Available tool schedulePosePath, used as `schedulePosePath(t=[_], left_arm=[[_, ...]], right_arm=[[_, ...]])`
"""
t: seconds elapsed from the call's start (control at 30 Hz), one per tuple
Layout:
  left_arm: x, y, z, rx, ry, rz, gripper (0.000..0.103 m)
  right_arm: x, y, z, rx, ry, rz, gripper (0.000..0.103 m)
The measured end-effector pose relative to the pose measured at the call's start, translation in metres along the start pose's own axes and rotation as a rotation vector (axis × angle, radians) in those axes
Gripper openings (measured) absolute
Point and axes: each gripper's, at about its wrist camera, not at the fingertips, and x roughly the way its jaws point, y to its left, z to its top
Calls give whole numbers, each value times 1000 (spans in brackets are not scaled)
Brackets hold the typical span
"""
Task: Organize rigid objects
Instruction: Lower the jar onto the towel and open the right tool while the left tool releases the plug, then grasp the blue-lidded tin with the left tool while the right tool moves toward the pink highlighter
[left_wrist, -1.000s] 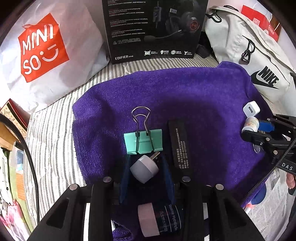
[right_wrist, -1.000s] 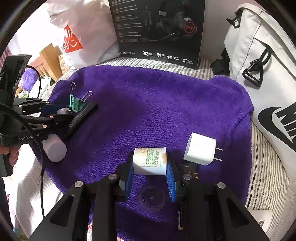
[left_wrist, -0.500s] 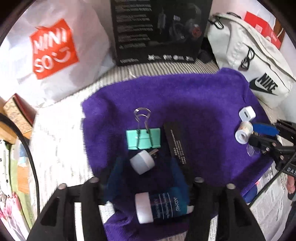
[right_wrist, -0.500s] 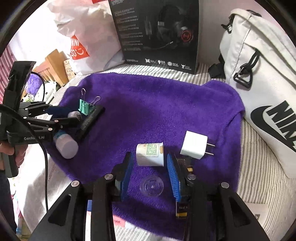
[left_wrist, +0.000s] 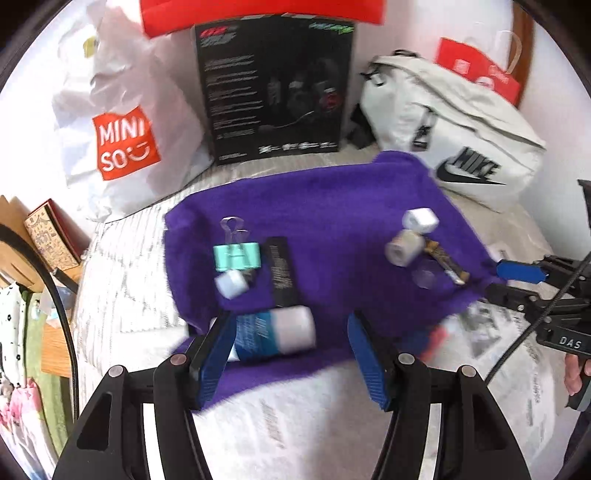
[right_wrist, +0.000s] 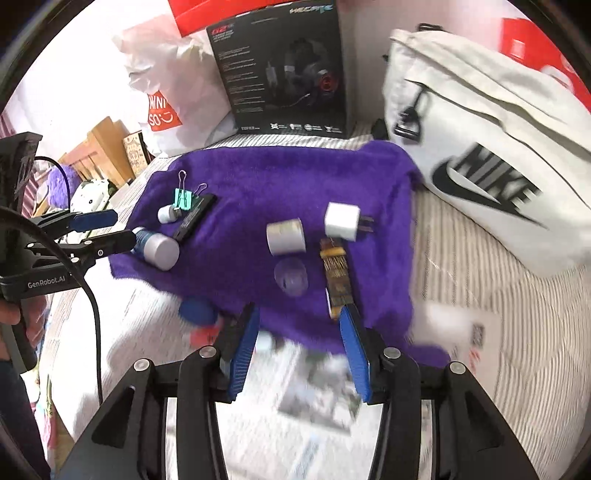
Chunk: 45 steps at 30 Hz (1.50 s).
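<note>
Striped bedding carries a purple towel, and all the small rigid objects lie on this towel. On its left part, a teal binder clip touches a small white round plug, with a flat black bar just beside them. A blue tube with a white cap lies at the towel's near edge, between the spread fingers of the left gripper, which holds nothing. On the right part sit a white charger cube, a small white bottle, a clear round lid and a brown stick. The right gripper is also wide and holds nothing. Behind stand a black headset box, a Miniso bag and a Nike bag.
</note>
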Motion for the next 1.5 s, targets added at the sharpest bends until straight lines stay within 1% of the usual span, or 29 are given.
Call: schedulePosePath(t=[0.07,0.2,0.27,0.37,0.4,0.5,0.57,0.63,0.73,0.83,1.0,1.1,1.13,1.2,1.23,1.27,1.37,1.5], left_arm=[[-6,-12,-5,-3,-10,-14,61],[-3,-35,-18,-17,-4,-27,61],[2,-43,-25,-25,0,-21,61],[15,-55,-32,-55,16,-57,62],[18,-58,-33,-59,14,-58,62],[28,-69,-36,-73,19,-56,61],[37,-74,-37,-77,27,-42,62],[43,-76,-38,-84,36,-26,61],[50,-78,-40,-111,41,-36,61],[54,-81,-39,-122,41,-27,61],[61,-77,-36,-174,33,-6,61],[63,-73,-35,-198,36,-16,61],[62,-73,-36,-197,34,-13,60],[61,-72,-37,-189,29,0,53],[62,-71,-38,-184,32,6,43],[62,-69,-40,-176,38,6,35],[59,-59,-45,-180,37,-1,35],[58,-55,-49,-158,32,-1,35]], right_arm=[[-7,-4,-8,12,-1,3,46],[-21,-10,-30,16,9,5,46],[-26,-13,-40,8,12,3,46],[-31,-15,-53,6,16,-11,46],[-33,-16,-57,7,16,-15,46],[-36,-19,-66,3,12,-19,46],[-38,-20,-70,0,8,-10,46],[-37,-22,-74,2,5,-3,46],[-33,-26,-80,10,5,8,46],[-27,-29,-86,21,7,22,46],[-19,-34,-95,57,-1,51,46],[-13,-33,-100,64,7,60,46],[-12,-33,-102,63,9,60,46],[-9,-33,-104,62,15,61,46],[-7,-33,-105,65,16,63,46],[-7,-33,-105,68,16,65,46],[-6,-32,-106,71,13,71,46],[-5,-27,-106,61,13,76,46]])
